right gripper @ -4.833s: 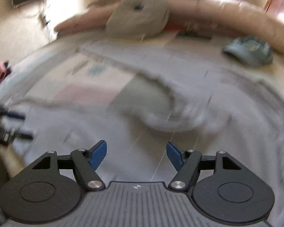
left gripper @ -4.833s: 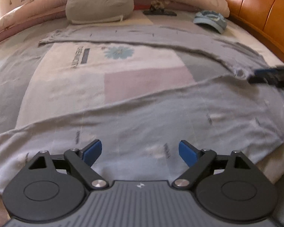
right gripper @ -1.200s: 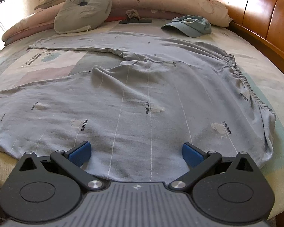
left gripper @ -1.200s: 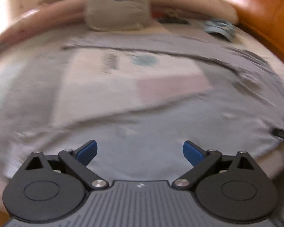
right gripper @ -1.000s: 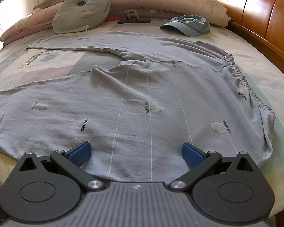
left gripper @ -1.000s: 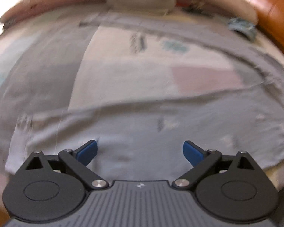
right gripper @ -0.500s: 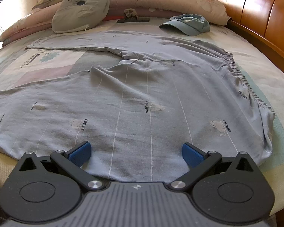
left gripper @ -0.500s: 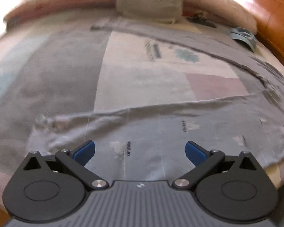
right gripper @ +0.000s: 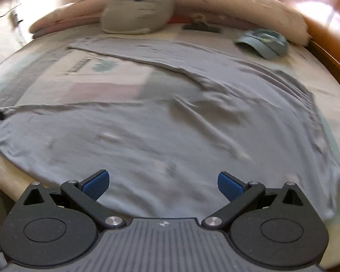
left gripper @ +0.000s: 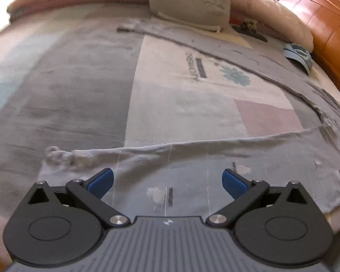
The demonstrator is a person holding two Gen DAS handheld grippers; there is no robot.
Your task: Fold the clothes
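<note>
Grey striped cotton trousers (right gripper: 170, 122): lay spread flat, unfolded, on the patchwork bed (left gripper: 79, 95). Left gripper (left gripper: 167, 179) and right gripper (right gripper: 162, 181): jaws wide apart, empty. No fold was begun.

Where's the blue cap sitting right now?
In the right wrist view the blue cap lies far right on the bed, beside the wooden headboard, just beyond the grey trousers.

The left gripper (left gripper: 167, 179) has been swung leftward along the trousers (left gripper: 215, 165), so a bunched leg cuff (left gripper: 56, 158) is now seen. The right gripper (right gripper: 162, 182) has been shifted, blurring its view.
</note>
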